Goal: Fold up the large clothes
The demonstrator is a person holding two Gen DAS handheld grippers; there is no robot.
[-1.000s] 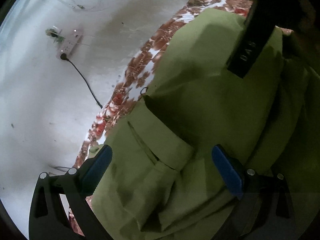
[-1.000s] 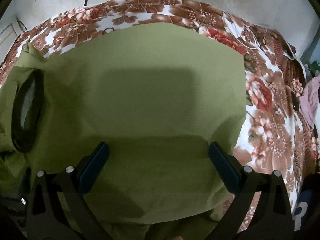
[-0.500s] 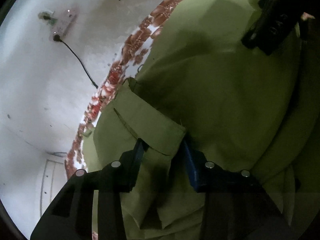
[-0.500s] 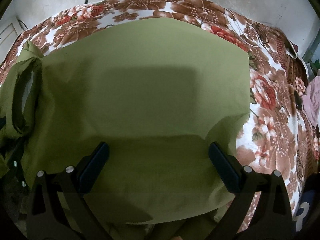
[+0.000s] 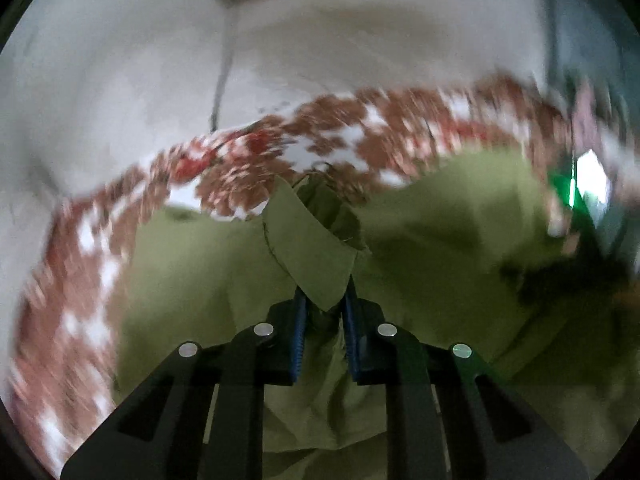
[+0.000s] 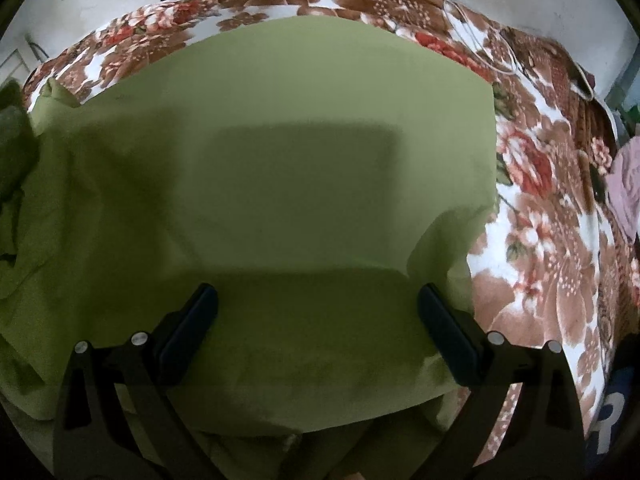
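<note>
We are seeing one large olive-green garment (image 6: 304, 184) lying on one flowered bedsheet (image 6: 552, 248), brown and red on white. It is covering most of the sheet in the right wrist view, spread flat in the middle and wrinkled at the left side.

We are holding two grippers. The left gripper (image 5: 323, 320) is closing its two blue pads on a stiff flap of the garment (image 5: 310, 248), and this flap is standing up between the fingers (image 5: 299, 332); the jaws are narrow, with only the cloth between them. The left view is blurred, so we cannot tell which part of the garment the flap is.

The right gripper (image 6: 318, 320) is hovering over the flat cloth with its two fingers wide apart, gripping nothing. One pink cloth (image 6: 628, 188) is lying at the right edge of the sheet.
</note>
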